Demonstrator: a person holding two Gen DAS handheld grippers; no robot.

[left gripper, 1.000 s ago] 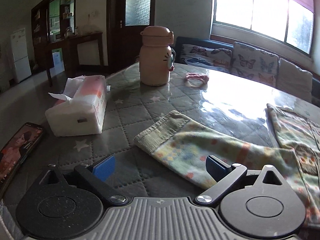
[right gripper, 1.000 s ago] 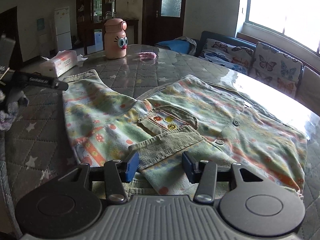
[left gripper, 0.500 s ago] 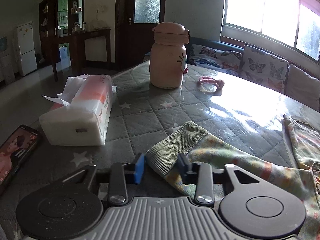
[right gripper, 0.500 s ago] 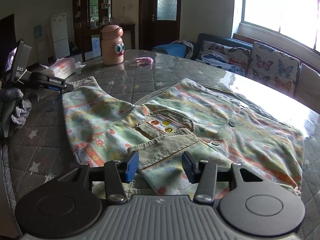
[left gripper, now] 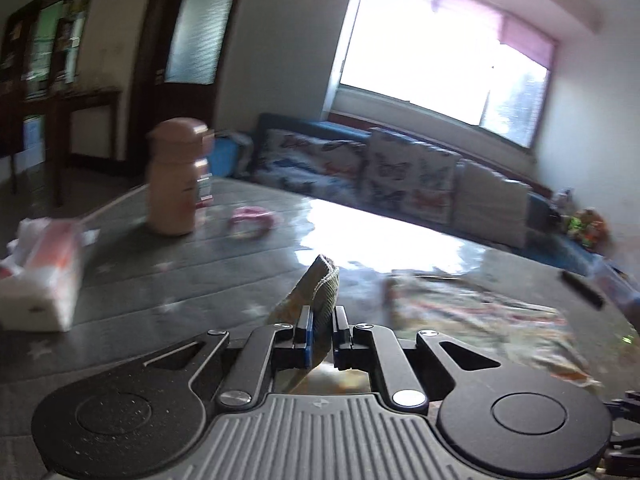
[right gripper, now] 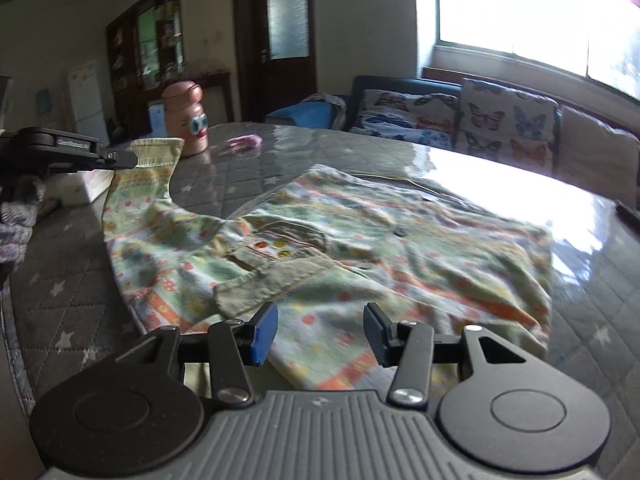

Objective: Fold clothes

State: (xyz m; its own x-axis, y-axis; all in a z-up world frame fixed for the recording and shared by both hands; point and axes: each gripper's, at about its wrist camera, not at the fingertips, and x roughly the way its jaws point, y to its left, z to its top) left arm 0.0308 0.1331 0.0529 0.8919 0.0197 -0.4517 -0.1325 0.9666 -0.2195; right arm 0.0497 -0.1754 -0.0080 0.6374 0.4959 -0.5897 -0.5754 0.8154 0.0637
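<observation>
My left tongs (left gripper: 320, 330) are clamped on the ribbed sleeve cuff (left gripper: 325, 280) of the patterned jacket (right gripper: 360, 240), holding it raised off the quilted worktop (right gripper: 60, 288); from the right wrist view that cuff hangs at about ten o'clock, the sleeve draping down to the jacket's body. My right tongs (right gripper: 320, 330) stand apart, empty, just over the near hem; the jacket lies spread across the worktop, a pink bottle (right gripper: 186, 116) beyond it at eleven o'clock.

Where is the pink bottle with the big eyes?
In the right wrist view the pink bottle stands upright at the table's far left, just behind the lifted sleeve cuff.
</observation>
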